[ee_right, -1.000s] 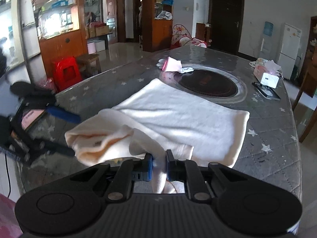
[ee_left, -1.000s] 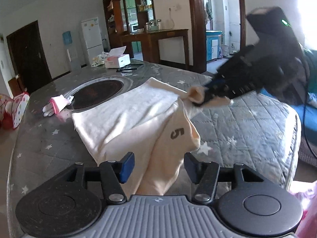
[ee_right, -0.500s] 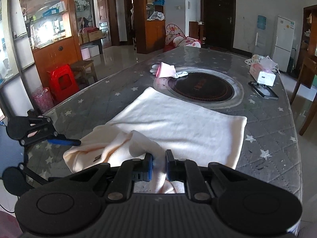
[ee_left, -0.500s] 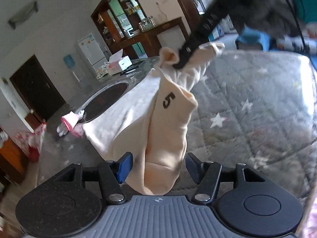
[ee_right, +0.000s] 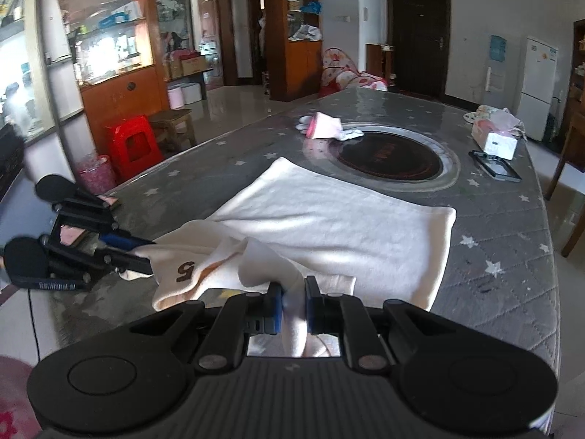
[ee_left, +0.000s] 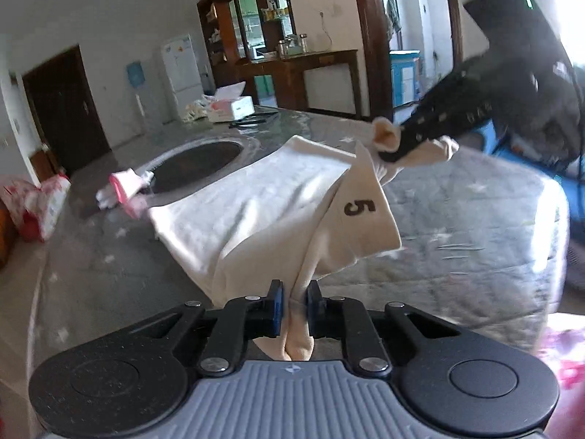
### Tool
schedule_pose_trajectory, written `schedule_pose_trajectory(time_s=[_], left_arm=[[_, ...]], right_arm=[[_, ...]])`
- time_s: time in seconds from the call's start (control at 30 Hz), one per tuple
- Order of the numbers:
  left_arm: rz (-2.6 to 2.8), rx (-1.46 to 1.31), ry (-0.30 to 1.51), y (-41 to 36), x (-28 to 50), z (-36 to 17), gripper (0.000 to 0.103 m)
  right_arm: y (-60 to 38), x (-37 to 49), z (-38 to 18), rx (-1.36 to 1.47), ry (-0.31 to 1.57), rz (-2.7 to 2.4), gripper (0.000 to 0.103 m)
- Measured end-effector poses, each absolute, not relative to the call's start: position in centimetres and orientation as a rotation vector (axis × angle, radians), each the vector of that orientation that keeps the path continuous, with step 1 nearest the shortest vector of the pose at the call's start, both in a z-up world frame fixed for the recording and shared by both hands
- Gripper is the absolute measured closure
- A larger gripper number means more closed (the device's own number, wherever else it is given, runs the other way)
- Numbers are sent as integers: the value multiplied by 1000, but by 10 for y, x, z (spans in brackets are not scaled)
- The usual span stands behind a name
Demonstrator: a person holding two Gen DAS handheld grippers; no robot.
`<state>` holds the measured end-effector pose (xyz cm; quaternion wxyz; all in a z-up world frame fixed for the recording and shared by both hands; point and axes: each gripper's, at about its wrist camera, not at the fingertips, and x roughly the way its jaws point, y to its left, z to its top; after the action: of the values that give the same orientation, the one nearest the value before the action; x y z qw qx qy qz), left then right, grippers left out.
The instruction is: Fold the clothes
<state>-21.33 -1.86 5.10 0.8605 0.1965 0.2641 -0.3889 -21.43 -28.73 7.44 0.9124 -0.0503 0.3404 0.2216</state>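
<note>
Both grippers pinch the near end of the cream garment, left gripper closing on a bunched corner, right gripper clamped on another, and the rest stretches away across the table.

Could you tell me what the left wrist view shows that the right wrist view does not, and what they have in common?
Only the left wrist view shows the dark sideboard with jars and the blue cabinet through the doorway. Only the right wrist view shows the red stool and the phone beside the tissue box. Both show the cream garment marked 5, pinched by the closing left hand-held gripper and the right hand-held gripper, plus the round dark inset.
</note>
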Motion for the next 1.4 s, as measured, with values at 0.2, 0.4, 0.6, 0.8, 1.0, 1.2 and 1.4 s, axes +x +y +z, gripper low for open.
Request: schedule_pose_trajectory(time_s=[0.2,0.4,0.6,0.8,1.0,1.2,1.4], left_arm=[[-855,333,644,5,-251,76,89],[-864,237,706,17,-254,97,89],[-838,191,698,8,-203,112,89],[-792,175,742,-20,-130,106,89],[-709,99,822,-41,-66,68,88],[-630,7,856,-41,-39,47,78],[-533,-57,851,-24,-29,45,63]], right_arm=[[-287,-265,90,-60,720,543,93],[-278,-291,104,-76,730,570,93],[-291,-251,114,-10,731,525,93],[-300,-189,107,0,743,446,93],[-308,-131,66,42,800,329,93],[-325,-104,28,159,815,244,84],[-343,-102,30,224,759,160,80]])
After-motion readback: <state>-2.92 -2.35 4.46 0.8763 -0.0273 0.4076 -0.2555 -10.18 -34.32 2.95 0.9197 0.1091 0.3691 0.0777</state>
